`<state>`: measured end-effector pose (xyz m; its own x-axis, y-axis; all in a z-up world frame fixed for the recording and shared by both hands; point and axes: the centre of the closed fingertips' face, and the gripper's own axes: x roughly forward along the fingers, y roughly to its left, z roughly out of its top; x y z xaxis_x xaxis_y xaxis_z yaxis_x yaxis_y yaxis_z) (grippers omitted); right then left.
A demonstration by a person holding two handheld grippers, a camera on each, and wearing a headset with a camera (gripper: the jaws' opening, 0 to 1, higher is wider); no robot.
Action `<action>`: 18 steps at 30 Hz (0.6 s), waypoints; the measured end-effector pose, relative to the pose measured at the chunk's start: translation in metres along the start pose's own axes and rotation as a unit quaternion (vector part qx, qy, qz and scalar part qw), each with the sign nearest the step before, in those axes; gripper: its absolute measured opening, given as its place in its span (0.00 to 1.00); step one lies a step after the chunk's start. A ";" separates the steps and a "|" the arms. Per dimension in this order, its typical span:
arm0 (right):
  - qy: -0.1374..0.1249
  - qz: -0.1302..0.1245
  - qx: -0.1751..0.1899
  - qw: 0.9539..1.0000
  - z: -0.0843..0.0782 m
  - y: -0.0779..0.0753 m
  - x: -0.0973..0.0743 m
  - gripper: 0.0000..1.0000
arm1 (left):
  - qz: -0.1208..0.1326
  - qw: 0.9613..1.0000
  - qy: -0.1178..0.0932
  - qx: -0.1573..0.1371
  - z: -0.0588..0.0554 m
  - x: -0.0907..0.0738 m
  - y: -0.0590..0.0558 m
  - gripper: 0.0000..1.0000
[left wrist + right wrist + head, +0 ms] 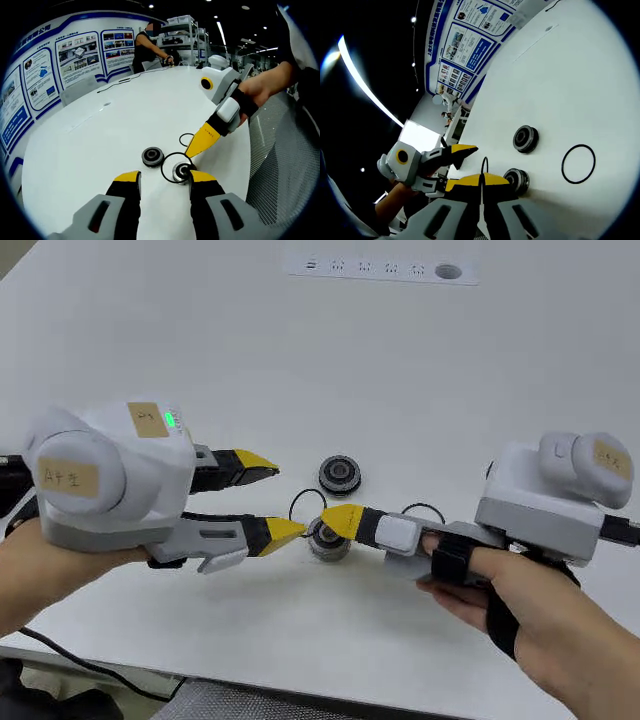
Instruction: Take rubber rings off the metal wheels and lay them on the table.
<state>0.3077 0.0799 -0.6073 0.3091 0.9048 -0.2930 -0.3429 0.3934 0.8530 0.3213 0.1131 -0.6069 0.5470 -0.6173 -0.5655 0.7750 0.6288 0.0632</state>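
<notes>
- Pinching a thin black rubber ring (305, 502) (169, 156) (484, 166) between its clenched jaws, the right hand-held gripper (340, 520) (481, 179) (200, 142) reached in over the white desk (200, 340).
- That ring's loop stood just beside the near wheel (328, 540) (181, 171) (517, 180), a metal wheel lying flat on the desk between the two tools. Whether the ring still caught on it could not be told.
- The left hand-held gripper (272, 498) (164, 177) was released, jaws spread and holding nothing, with one yellow tip just beside the near wheel.
- The far wheel (340, 473) (152, 156) (525, 138), dark around its rim, lay flat farther back, apart from both tools.
- A loose ring (423, 510) (186, 139) (578, 164) lay flat on the desk near the right hand-held gripper.
- A socket strip (380, 267) sat at the desk's far edge.
</notes>
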 end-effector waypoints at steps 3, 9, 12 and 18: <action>-0.019 -0.002 0.006 1.000 0.011 -0.001 -0.009 0.01 | -0.004 1.000 -0.008 -0.004 0.009 -0.001 0.003 0.40; -0.047 -0.030 0.018 0.998 0.028 -0.025 -0.030 0.01 | -0.015 0.999 -0.040 -0.005 0.032 -0.001 0.012 0.45; -0.062 -0.051 0.025 0.996 0.035 -0.039 -0.042 0.01 | -0.011 0.999 -0.040 0.000 0.035 0.004 0.020 0.46; -0.066 -0.081 0.048 0.993 0.039 -0.059 -0.053 0.01 | -0.018 0.999 -0.034 0.009 0.035 0.017 0.024 0.47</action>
<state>0.3462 0.0022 -0.6247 0.4688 0.7990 -0.3765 -0.1944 0.5091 0.8385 0.3602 0.1012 -0.5863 0.5384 -0.6710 -0.5098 0.8000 0.5970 0.0591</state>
